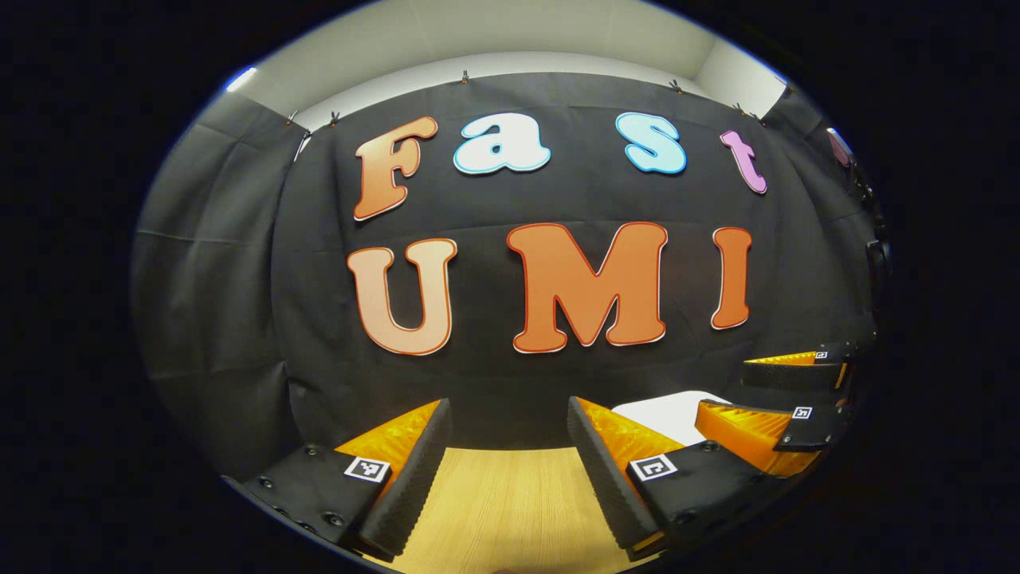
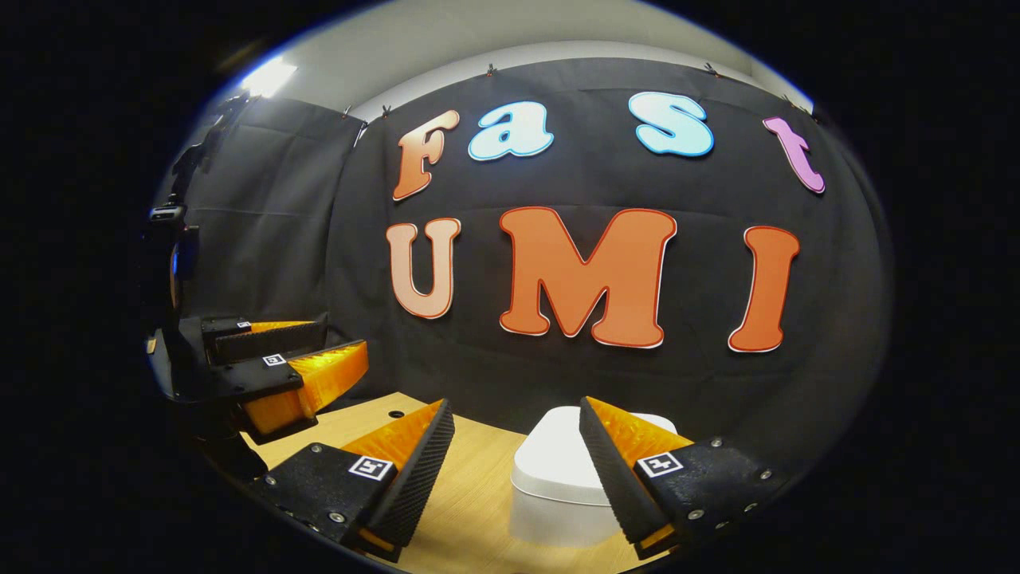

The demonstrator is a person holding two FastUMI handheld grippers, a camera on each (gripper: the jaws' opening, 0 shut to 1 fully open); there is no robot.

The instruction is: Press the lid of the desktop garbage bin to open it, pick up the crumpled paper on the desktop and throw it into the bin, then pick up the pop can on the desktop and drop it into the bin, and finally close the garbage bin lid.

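The white desktop bin [image 2: 558, 478] stands on the wooden table right in front of my right gripper [image 2: 516, 402], its lid down. That gripper is open, hovering just above and before the bin, with its right finger overlapping the lid's edge in the image. In the left gripper view, a corner of the bin [image 1: 665, 414] peeks out behind my left gripper's right finger. My left gripper [image 1: 508, 402] is open with nothing between its fingers, held above the table. Each gripper sees the other off to its side: the right gripper [image 1: 745, 391] and the left gripper [image 2: 343, 336].
The light wooden table [image 2: 470, 494] runs back to the black cloth wall. A small dark hole [image 2: 396, 414] marks the tabletop at the left of the bin. Dark equipment on a stand [image 2: 171, 223] rises at the far left of the right gripper view.
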